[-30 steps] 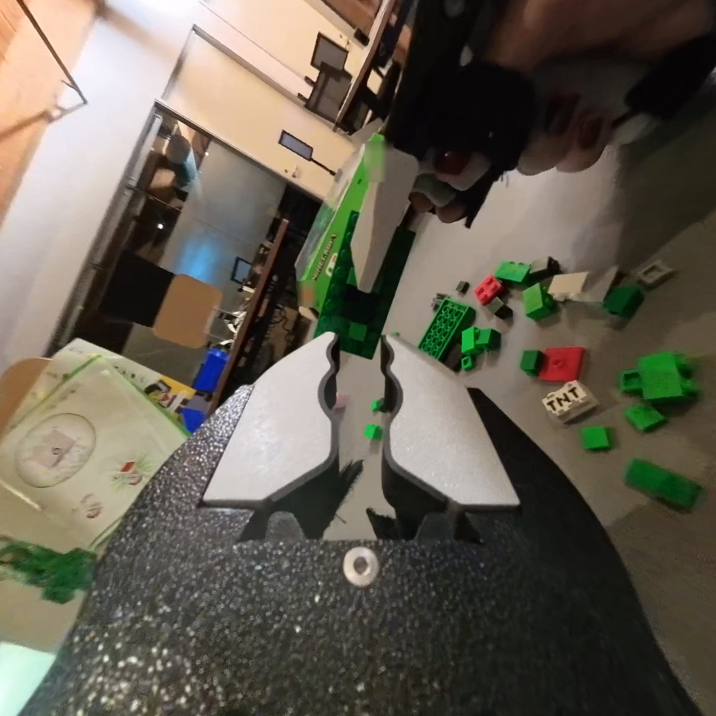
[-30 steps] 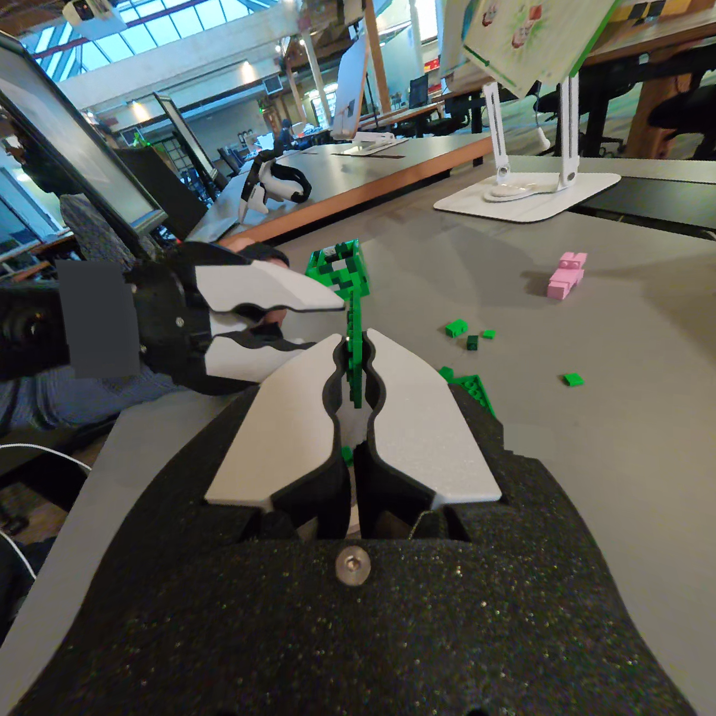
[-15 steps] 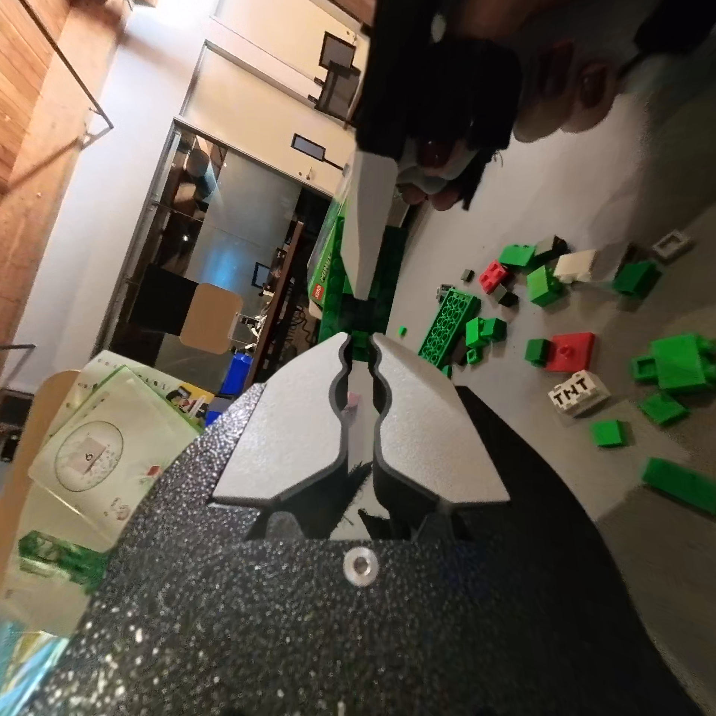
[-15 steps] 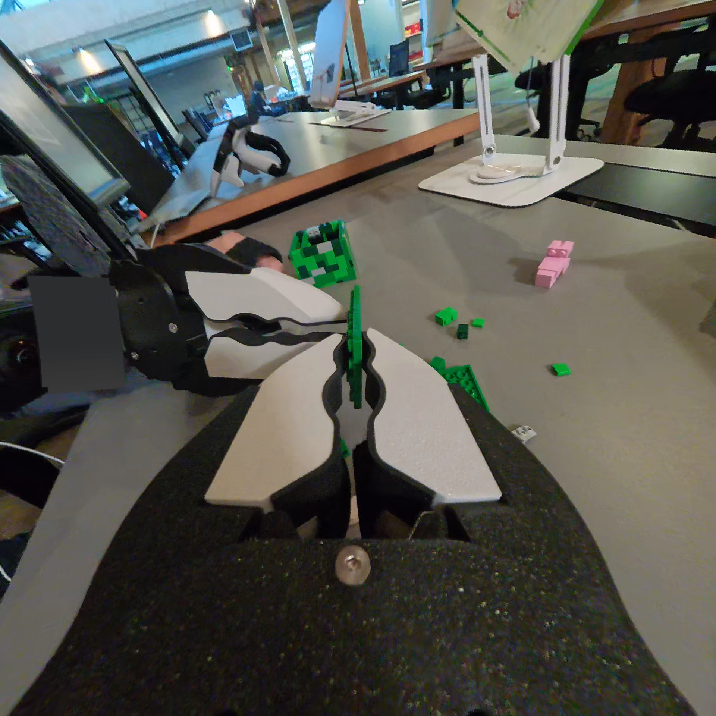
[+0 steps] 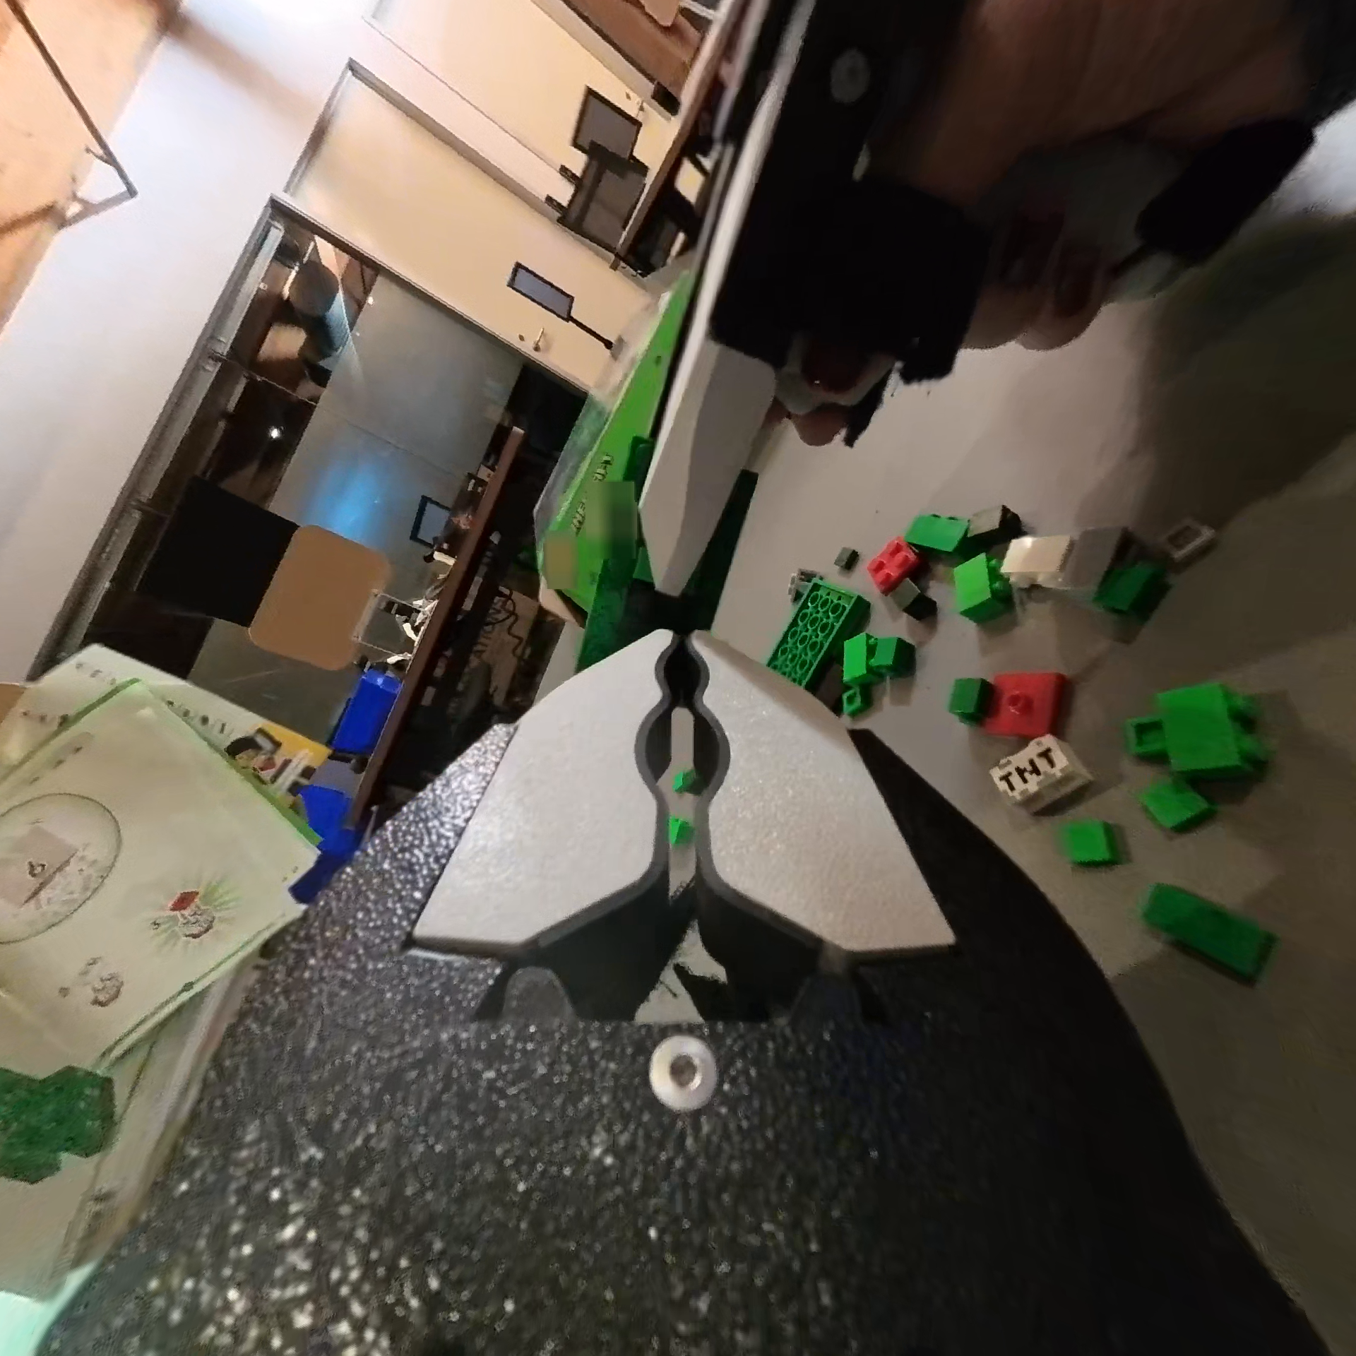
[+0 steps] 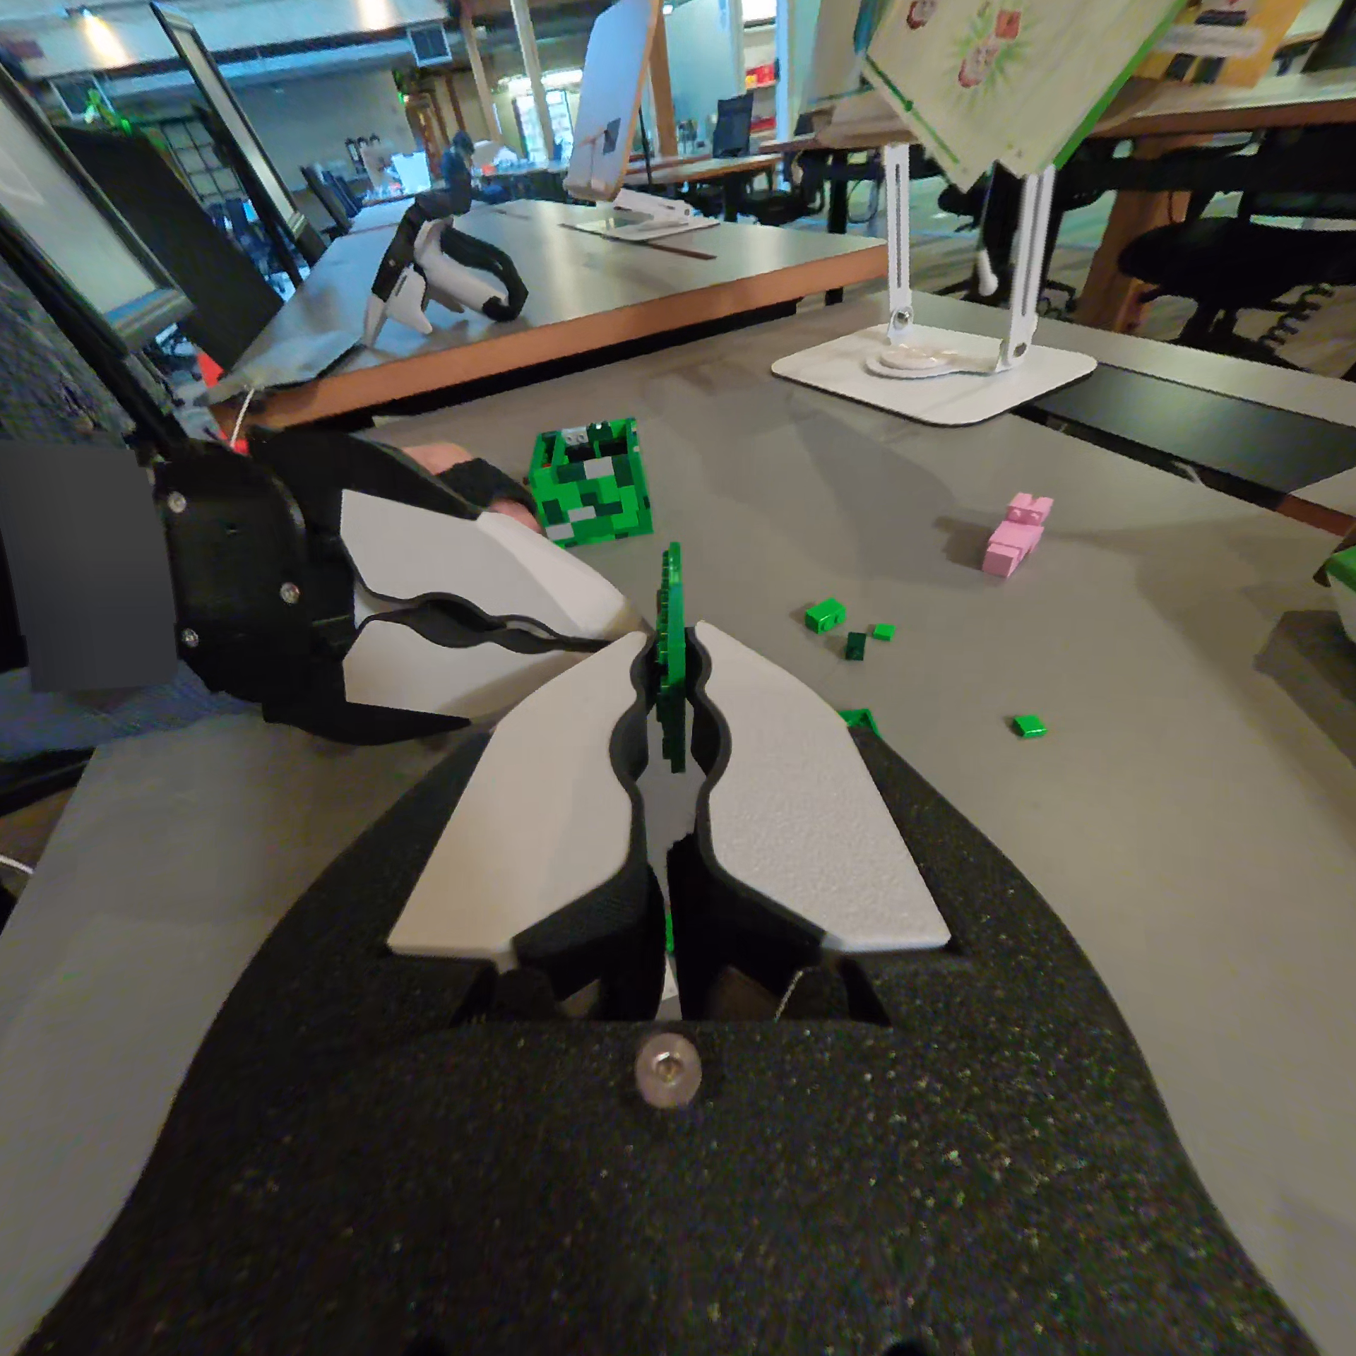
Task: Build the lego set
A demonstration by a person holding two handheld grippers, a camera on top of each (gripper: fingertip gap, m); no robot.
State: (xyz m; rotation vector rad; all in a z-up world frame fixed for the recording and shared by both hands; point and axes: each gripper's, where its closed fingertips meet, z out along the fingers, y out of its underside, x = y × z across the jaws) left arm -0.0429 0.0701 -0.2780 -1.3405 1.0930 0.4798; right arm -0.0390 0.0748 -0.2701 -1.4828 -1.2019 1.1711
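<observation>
Two grippers meeting at one green plate assembly (image 6: 671, 646), held on edge above the grey table (image 6: 1101, 844). Right gripper (image 6: 671, 638) clamped narrow on the plate's lower part. Left gripper (image 5: 681, 646) closed at its tips against the plate's side; whether actually gripping it or only pressing, impossible to tell. Step in hand, seemingly: pressing or seating a piece on the plate. Next move calling for steady counter-pressure and squared alignment. Nearby: finished green cube build (image 6: 591, 488), pink pig (image 6: 1016, 532), loose bricks (image 5: 1027, 697).
</observation>
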